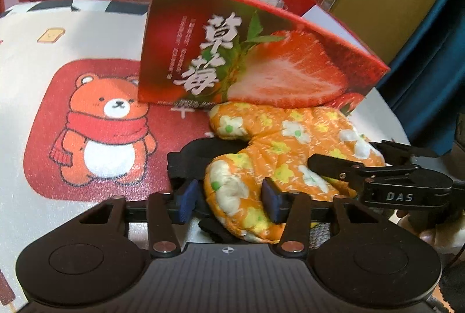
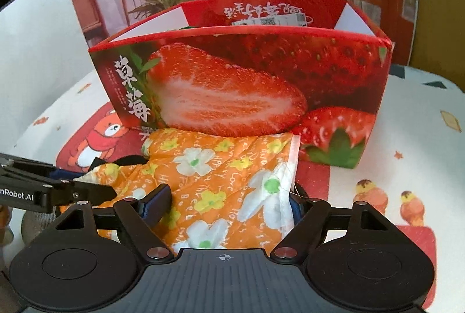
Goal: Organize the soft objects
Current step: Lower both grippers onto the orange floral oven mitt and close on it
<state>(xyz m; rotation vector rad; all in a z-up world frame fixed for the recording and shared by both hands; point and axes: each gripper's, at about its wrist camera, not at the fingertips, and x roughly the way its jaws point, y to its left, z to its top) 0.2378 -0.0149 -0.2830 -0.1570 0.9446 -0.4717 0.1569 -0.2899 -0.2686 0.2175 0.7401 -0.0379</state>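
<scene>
Orange floral cushion [image 1: 279, 150] before strawberry box [image 1: 261, 60], both hand-held grippers [image 1: 229, 196] [image 2: 226, 208] pinching it

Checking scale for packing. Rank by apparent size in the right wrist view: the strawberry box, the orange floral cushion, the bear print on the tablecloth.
1. strawberry box: largest.
2. orange floral cushion: clearly smaller, though nearer the camera, and partly hidden by the gripper.
3. bear print: smallest, but partly covered, so its full size is unsure.

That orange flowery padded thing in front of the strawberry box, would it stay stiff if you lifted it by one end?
Probably not. The orange flowered mitt looks puffy and quilted, so it would likely sag and squash between the left gripper pads. It seems light. Its creased fabric suggests that it would not slip.
</scene>
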